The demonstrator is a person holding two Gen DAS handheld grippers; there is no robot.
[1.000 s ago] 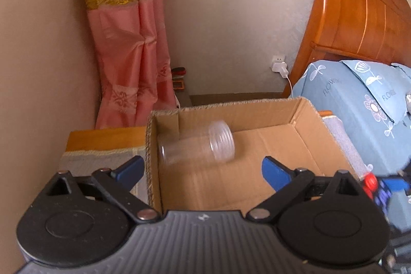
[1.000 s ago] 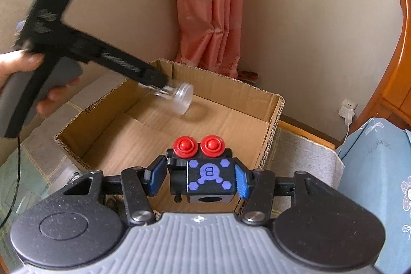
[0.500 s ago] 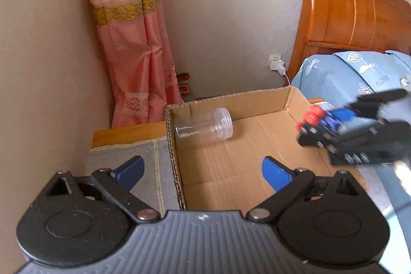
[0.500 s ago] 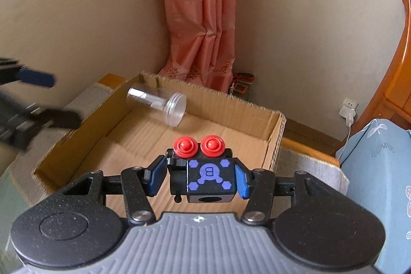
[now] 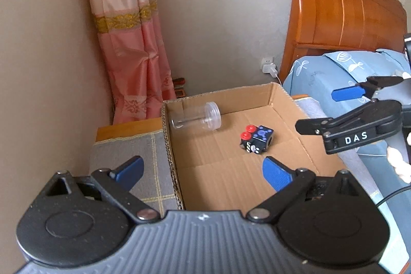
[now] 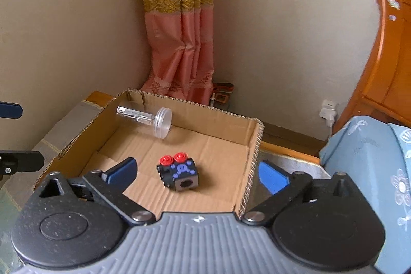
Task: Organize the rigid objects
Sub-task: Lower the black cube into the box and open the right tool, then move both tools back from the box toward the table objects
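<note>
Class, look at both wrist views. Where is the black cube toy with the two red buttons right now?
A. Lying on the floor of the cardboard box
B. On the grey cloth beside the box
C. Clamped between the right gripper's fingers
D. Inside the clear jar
A: the black cube toy lies on the cardboard box floor, apart from the clear jar, and the right gripper is open and holds nothing.

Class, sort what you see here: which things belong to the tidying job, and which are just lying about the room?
Part of the job:
cardboard box
clear plastic jar, lying on its side in the box
black fidget cube, on the box floor
left gripper and right gripper, both open

Just lying about:
pink curtain
wooden headboard
wall charger
</note>
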